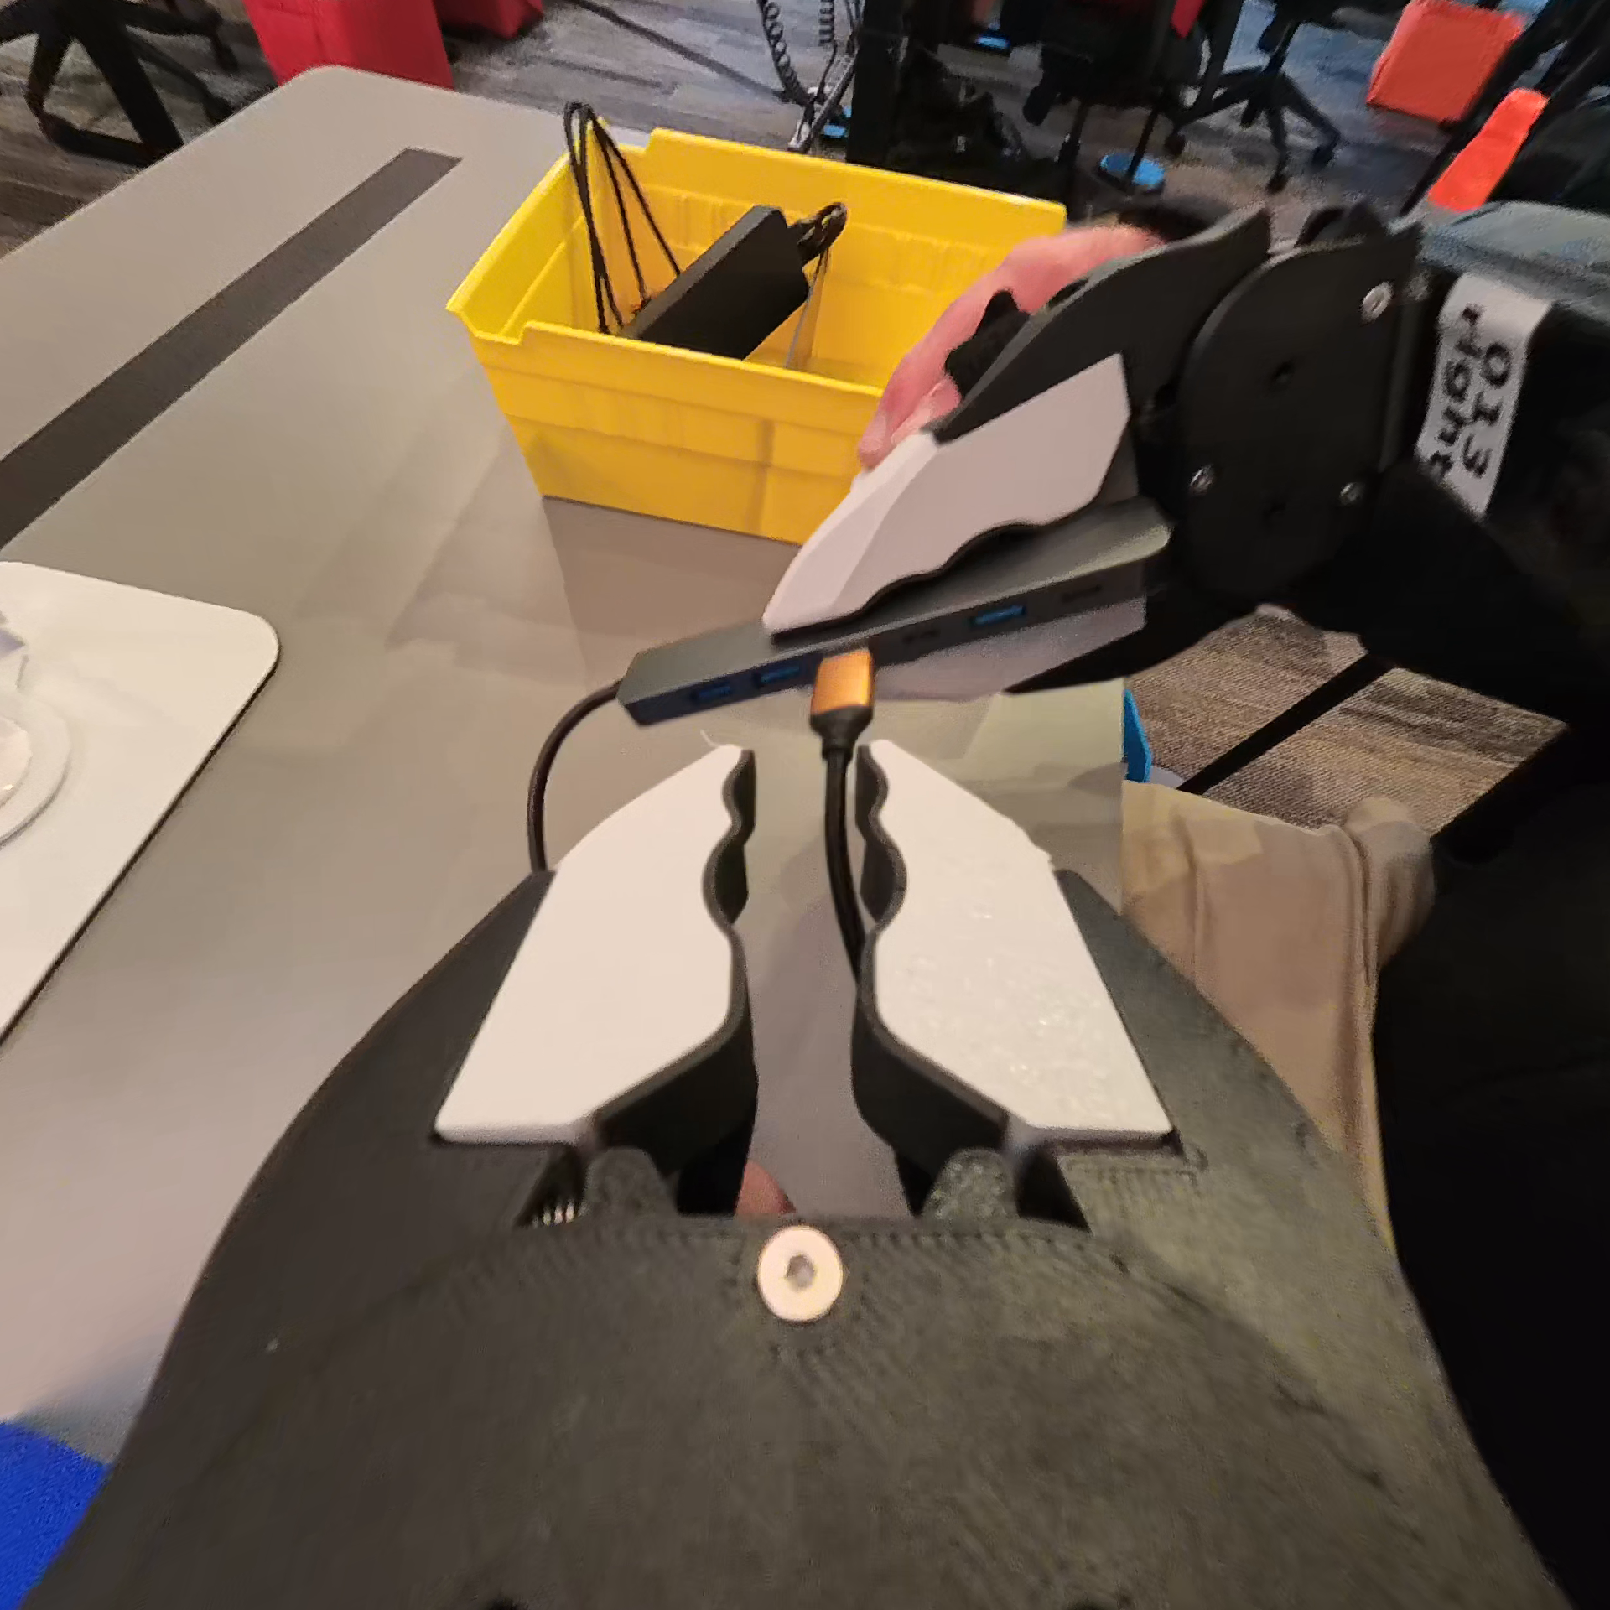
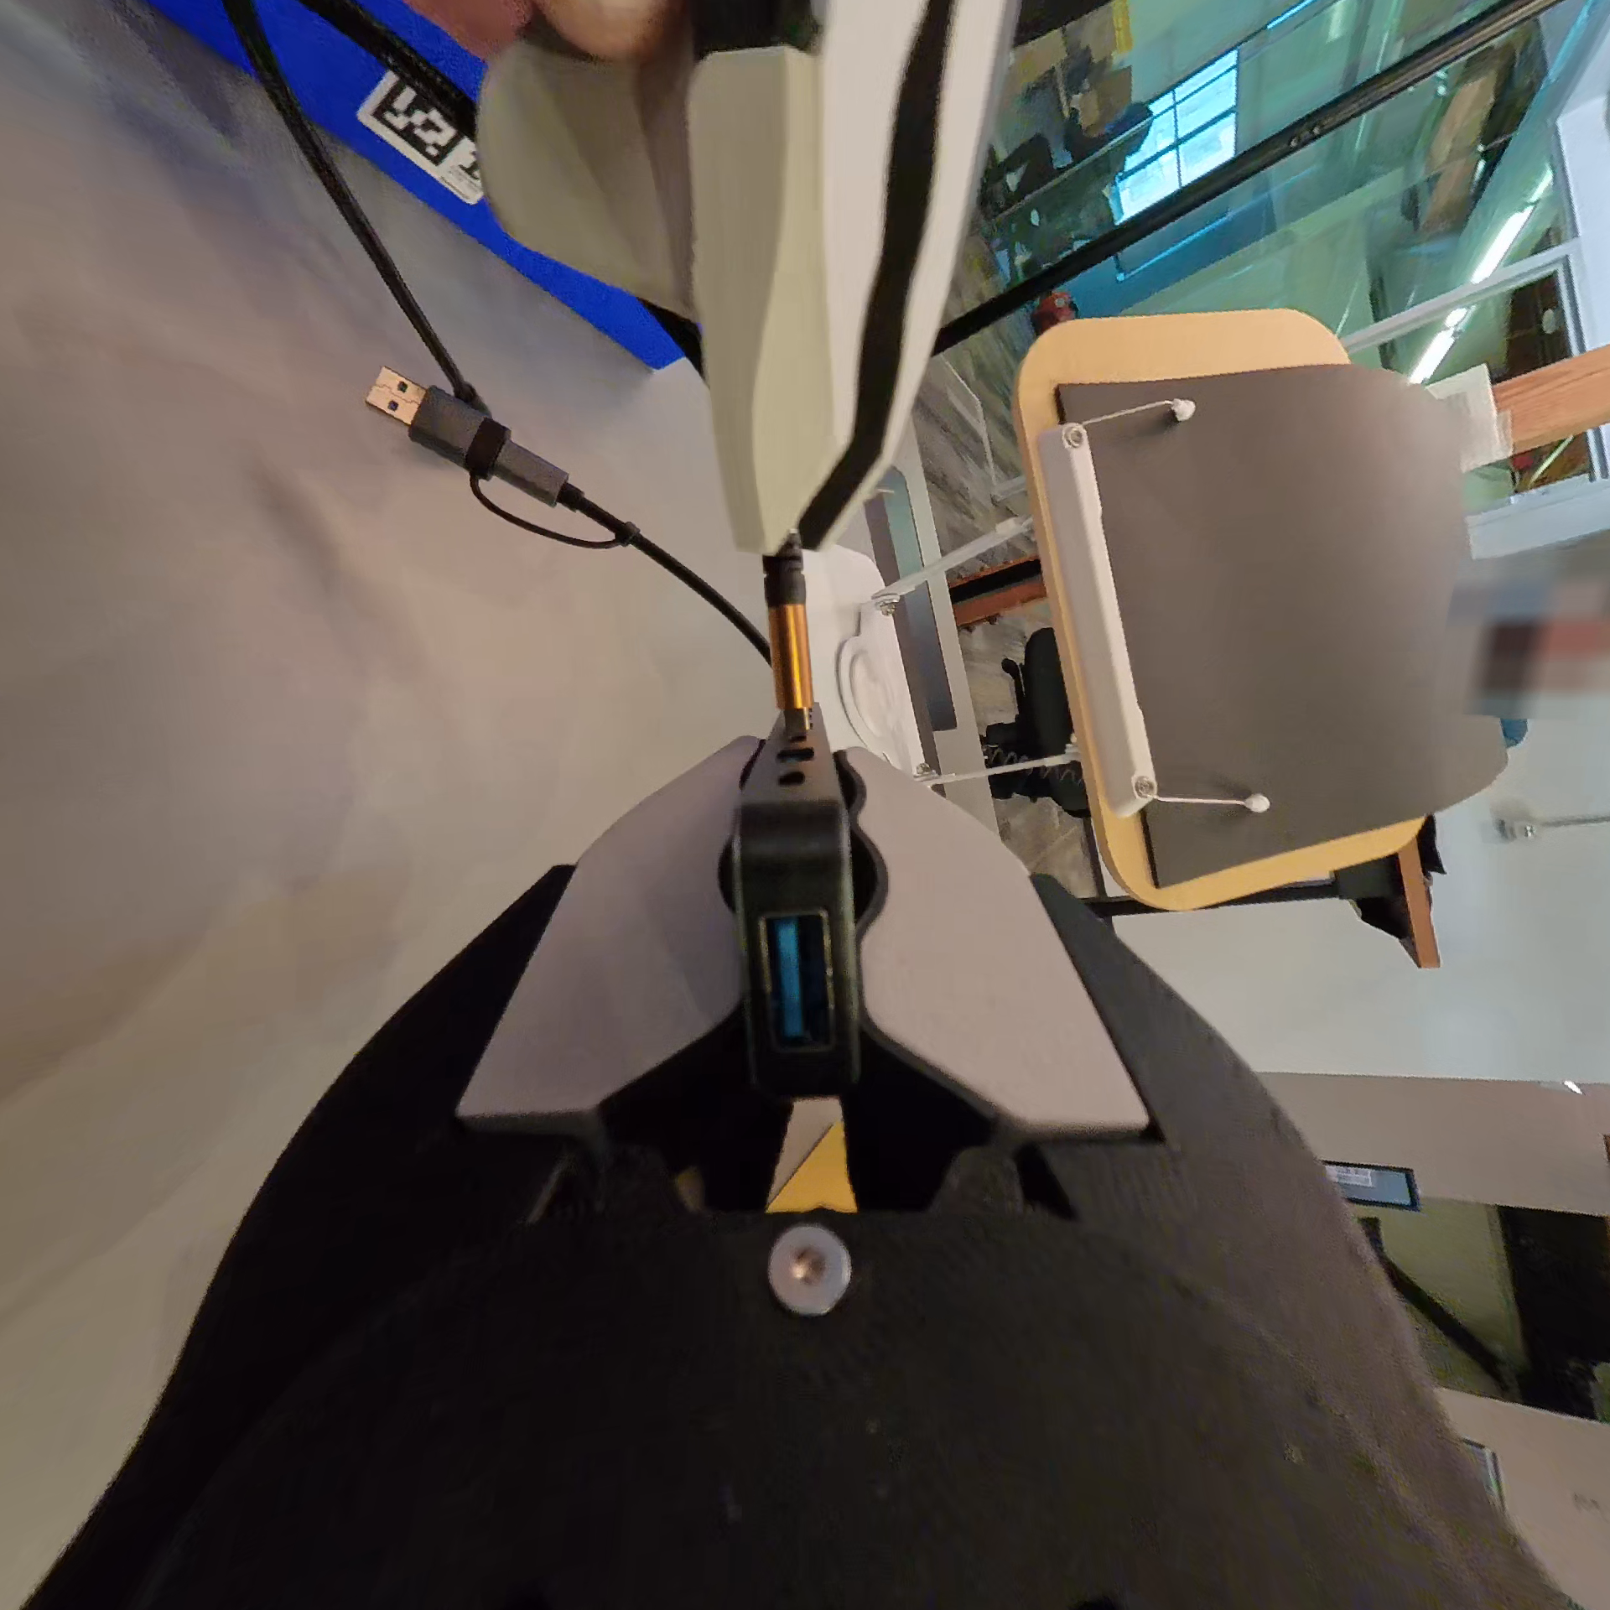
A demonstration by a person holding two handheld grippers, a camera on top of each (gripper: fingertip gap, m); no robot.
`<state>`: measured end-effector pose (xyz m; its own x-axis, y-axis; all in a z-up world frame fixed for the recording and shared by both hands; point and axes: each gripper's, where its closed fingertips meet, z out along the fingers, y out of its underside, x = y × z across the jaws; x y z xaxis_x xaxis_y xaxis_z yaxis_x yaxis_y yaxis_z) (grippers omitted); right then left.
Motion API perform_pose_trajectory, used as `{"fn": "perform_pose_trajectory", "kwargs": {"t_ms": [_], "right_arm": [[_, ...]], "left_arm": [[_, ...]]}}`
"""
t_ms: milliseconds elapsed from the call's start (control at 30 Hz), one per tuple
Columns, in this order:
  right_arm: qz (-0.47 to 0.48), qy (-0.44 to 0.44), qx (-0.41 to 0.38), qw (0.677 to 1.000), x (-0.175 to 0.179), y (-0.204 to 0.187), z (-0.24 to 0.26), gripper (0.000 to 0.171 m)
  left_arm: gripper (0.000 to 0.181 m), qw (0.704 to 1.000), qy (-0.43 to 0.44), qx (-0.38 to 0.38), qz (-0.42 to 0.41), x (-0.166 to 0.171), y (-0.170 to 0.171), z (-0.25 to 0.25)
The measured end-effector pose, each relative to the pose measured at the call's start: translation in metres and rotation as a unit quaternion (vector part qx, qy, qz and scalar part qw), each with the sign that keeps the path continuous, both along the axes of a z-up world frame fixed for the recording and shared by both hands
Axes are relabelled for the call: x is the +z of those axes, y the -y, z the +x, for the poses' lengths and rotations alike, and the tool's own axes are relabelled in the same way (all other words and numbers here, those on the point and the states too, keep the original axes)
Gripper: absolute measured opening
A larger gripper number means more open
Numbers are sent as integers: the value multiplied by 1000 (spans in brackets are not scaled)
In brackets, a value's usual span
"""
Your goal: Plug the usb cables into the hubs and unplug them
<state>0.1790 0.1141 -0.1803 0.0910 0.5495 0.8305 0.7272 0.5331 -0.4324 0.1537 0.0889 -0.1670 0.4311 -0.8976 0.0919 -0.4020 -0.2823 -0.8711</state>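
Observation:
My right gripper (image 2: 801,767) is shut on a slim dark grey USB hub (image 2: 797,871) with blue ports and holds it in the air above the grey table. In the left wrist view the hub (image 1: 723,684) juts out from the right gripper (image 1: 836,627). A black cable with an orange plug (image 1: 841,688) is seated in one of the hub's ports. My left gripper (image 1: 806,758) is just behind the plug, jaws apart. The cable (image 1: 841,854) runs through the gap, close to the right finger. The hub's own lead, with a grey USB plug (image 2: 470,444), lies on the table.
A yellow bin (image 1: 662,418) holding another black hub and cables stands on the table behind the hub. A white mat (image 1: 131,697) lies at the left. The table's edge and a person's tan trouser leg (image 1: 1254,915) are at the right. The tips of one gripper are about 4 centimetres away from the tips of the other.

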Motion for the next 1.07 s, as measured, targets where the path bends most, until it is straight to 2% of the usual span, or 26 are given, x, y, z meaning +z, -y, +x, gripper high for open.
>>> {"fn": "perform_pose_trajectory", "kwargs": {"t_ms": [133, 400, 500, 667, 800, 1067], "right_arm": [[4, 4, -7, 1000, 1, -3, 3, 11], [4, 0, -10, 1000, 1, -4, 4, 11], [6, -9, -9, 1000, 4, -3, 3, 11], [5, -6, -12, 1000, 1, -6, 5, 11], [3, -6, -13, 1000, 1, -6, 5, 11], [-20, -12, -37, 999, -8, -18, 16, 12]], "left_arm": [[4, 1000, 6, -7, -4, -4, 3, 6], [4, 1000, 11, -5, 4, -2, 3, 8], [9, 1000, 16, 2, 9, 1, 1, 6], [4, 1000, 9, 2, 13, -3, 1, 9], [10, 1000, 6, 12, 20, -2, -2, 7], [39, 991, -39, 90, 91, 1, -24, -13]]}}
